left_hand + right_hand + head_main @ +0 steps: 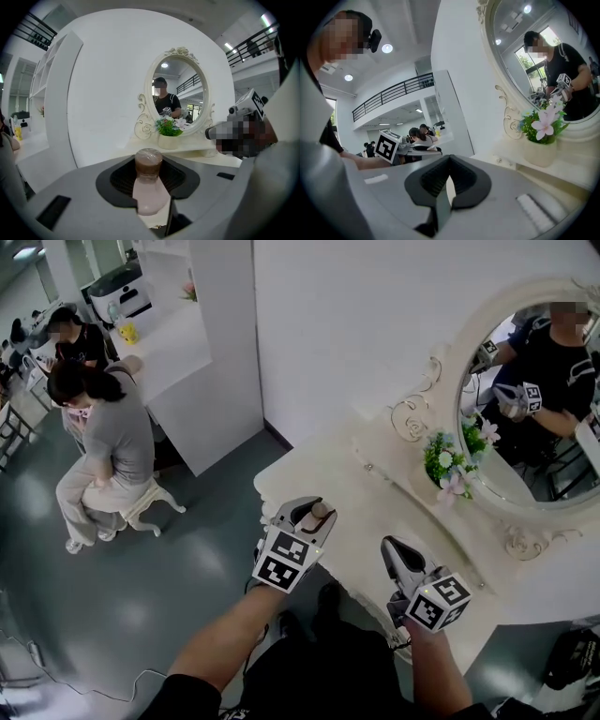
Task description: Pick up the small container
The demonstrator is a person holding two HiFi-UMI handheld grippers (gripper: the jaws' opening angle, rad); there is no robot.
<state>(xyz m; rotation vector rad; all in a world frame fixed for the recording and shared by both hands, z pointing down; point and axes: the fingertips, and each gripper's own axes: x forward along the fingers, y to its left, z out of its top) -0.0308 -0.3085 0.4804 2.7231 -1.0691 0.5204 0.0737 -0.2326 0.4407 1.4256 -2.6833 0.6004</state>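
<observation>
The small container (149,194) is a pale pink bottle with a brown cap. It stands upright between the jaws of my left gripper (150,177), which is shut on it. In the head view the left gripper (313,518) holds the container (320,512) above the front left part of the cream dressing table (375,486). My right gripper (397,556) hovers a little to the right, over the table's front edge. In the right gripper view its jaws (449,182) are together with nothing between them.
An oval mirror (539,409) in an ornate frame stands at the back of the table, with a small flower pot (450,467) in front of it. A white partition (225,352) rises to the left. A person sits on a stool (103,451) on the grey floor.
</observation>
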